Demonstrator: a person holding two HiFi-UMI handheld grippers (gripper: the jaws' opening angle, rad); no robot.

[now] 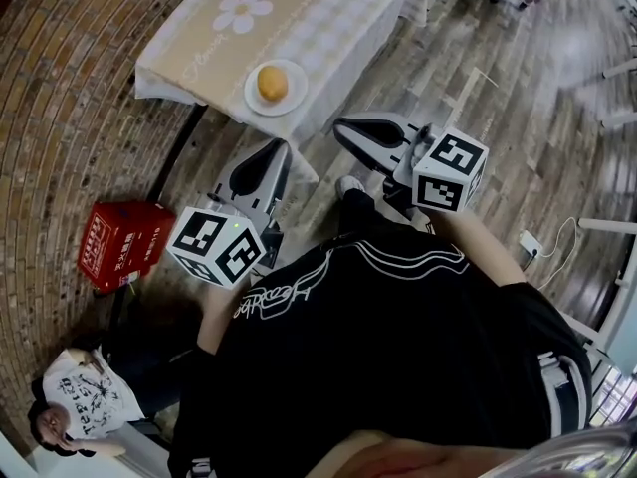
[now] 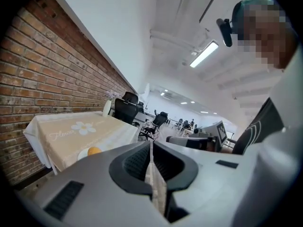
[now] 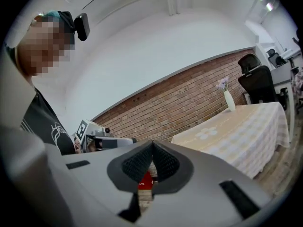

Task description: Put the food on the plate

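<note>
Beside a brick wall (image 1: 60,118), food (image 1: 272,84) is seen on the plate (image 1: 253,104) at the desk's (image 1: 328,8) near edge, ahead of the nearer left gripper (image 1: 267,159), closed and empty like the right gripper (image 1: 358,132).

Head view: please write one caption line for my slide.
Both shut and empty, the left gripper and right gripper hover short of the table, where round orange food sits on a white plate.

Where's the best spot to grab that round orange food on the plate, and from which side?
Likely across its widest middle, coming from above: the food is round and sits alone on the shallow plate, so a low side approach would meet the rim.
</note>
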